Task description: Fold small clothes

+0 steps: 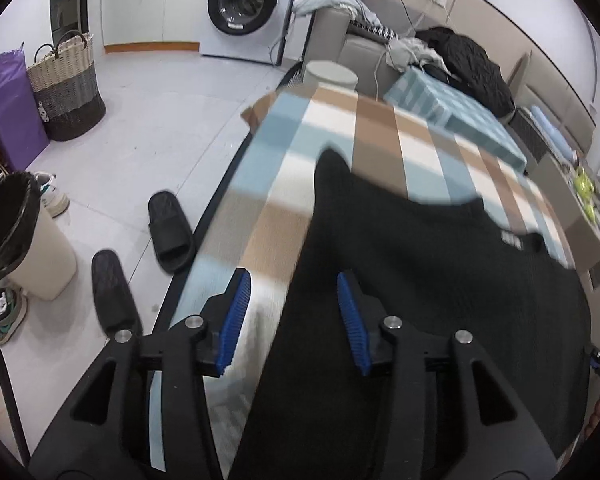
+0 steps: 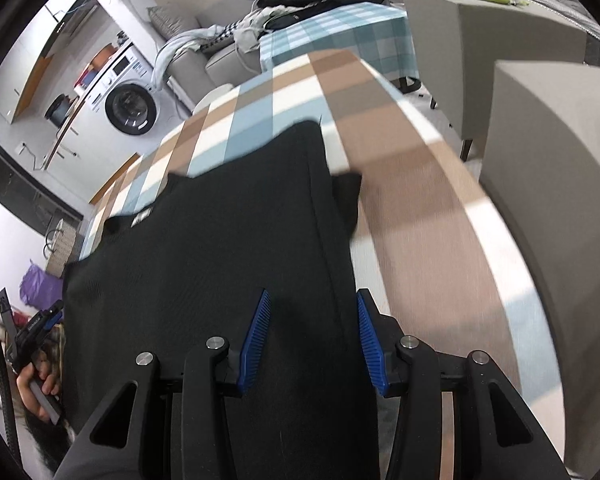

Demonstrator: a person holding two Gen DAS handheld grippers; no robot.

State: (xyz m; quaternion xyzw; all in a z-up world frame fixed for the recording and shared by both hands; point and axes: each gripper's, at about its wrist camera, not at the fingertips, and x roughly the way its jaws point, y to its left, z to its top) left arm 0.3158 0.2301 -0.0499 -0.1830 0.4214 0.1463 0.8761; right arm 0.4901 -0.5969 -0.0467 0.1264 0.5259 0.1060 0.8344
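The black knit garment (image 1: 440, 272) lies spread on the tabletop, over a blue, brown and white checked cloth (image 1: 284, 140). Its right sleeve (image 2: 346, 196) looks tucked partly in; otherwise it seems unfolded, so most folding is left. The left tongs (image 1: 296, 316) stand open over its left edge, and the right tongs (image 2: 312, 336) open over its right edge, neither gripping.

Black garment (image 1: 440, 280) on checked table (image 1: 268, 220)
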